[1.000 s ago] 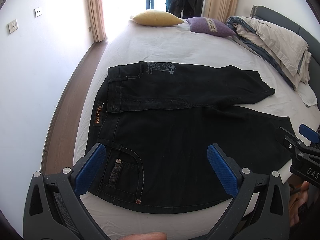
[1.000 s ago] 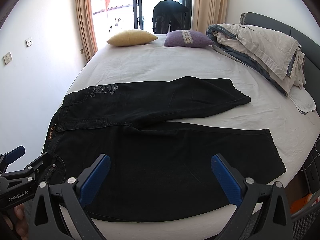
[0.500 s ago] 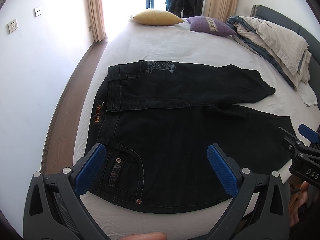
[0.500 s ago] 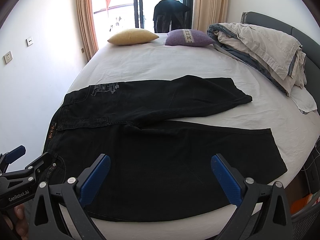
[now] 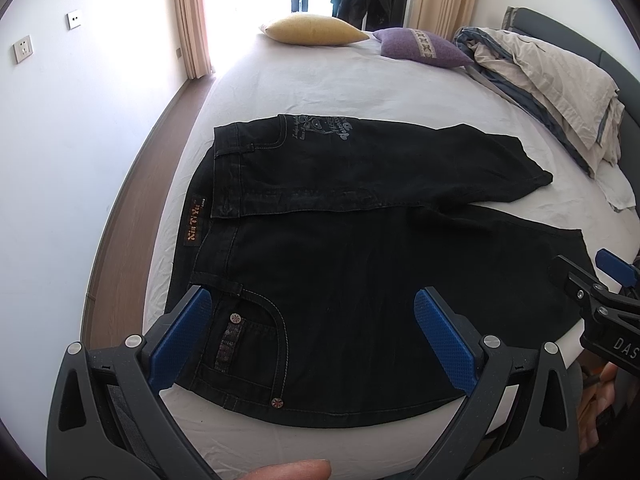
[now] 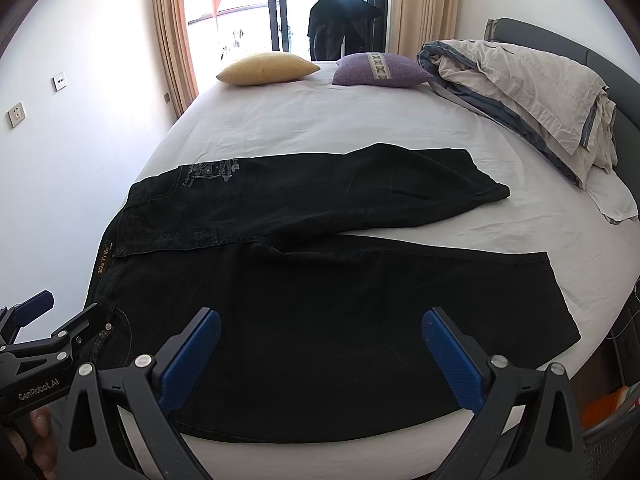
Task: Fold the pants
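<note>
The right gripper (image 5: 600, 280) partly hides the pants (image 5: 360, 280) hem, seemingly.

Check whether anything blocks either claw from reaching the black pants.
Nothing visible does. The left claw and right claw both hover open right over the pants, flat on the bed.

Left wrist view: looking forward from the near bed (image 5: 320, 92) edge, over the waistband end of the pants (image 5: 340, 280), at close range. Right wrist view: looking forward from the same edge, sitting further toward the leg end. Both are facing the far window (image 6: 240, 4) and sharing the pants, yellow pillow (image 6: 266, 68), purple pillow (image 6: 380, 70) and each other's gripper.
</note>
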`<state>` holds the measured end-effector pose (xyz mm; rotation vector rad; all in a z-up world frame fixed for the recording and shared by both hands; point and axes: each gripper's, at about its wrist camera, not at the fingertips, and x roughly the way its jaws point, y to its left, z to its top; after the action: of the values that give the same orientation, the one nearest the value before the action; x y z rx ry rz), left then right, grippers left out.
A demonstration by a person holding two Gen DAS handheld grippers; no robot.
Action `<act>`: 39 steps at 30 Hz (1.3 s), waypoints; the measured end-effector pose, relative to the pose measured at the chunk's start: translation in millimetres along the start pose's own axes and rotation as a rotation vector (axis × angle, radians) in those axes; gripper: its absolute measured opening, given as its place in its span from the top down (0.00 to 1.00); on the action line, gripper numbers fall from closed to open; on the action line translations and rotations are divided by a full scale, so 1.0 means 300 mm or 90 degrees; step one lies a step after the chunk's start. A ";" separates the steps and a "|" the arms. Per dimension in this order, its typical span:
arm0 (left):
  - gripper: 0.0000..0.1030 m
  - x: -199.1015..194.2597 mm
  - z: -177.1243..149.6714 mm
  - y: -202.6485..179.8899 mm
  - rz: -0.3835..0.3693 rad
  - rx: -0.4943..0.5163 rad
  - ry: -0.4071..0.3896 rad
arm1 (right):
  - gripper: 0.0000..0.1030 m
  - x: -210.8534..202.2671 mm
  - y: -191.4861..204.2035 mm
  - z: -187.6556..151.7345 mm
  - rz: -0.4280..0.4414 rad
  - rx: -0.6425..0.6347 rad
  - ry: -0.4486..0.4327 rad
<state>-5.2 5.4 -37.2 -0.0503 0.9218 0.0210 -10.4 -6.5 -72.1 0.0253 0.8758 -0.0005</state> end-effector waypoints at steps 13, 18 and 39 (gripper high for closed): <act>0.00 0.285 0.307 0.159 -0.059 0.083 0.046 | 0.02 0.157 -0.088 0.198 0.195 -0.072 -0.006; 0.00 0.470 0.578 0.269 -0.070 0.123 0.051 | 0.07 0.267 -0.082 0.360 0.268 -0.149 -0.015; 0.43 1.028 0.805 0.266 -0.142 0.311 0.263 | 0.25 0.727 0.000 0.670 0.368 -0.273 0.061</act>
<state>370.0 96.7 -139.9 0.3065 1.3067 -0.4350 283.7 -9.0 -110.9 -0.1239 0.9244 0.7326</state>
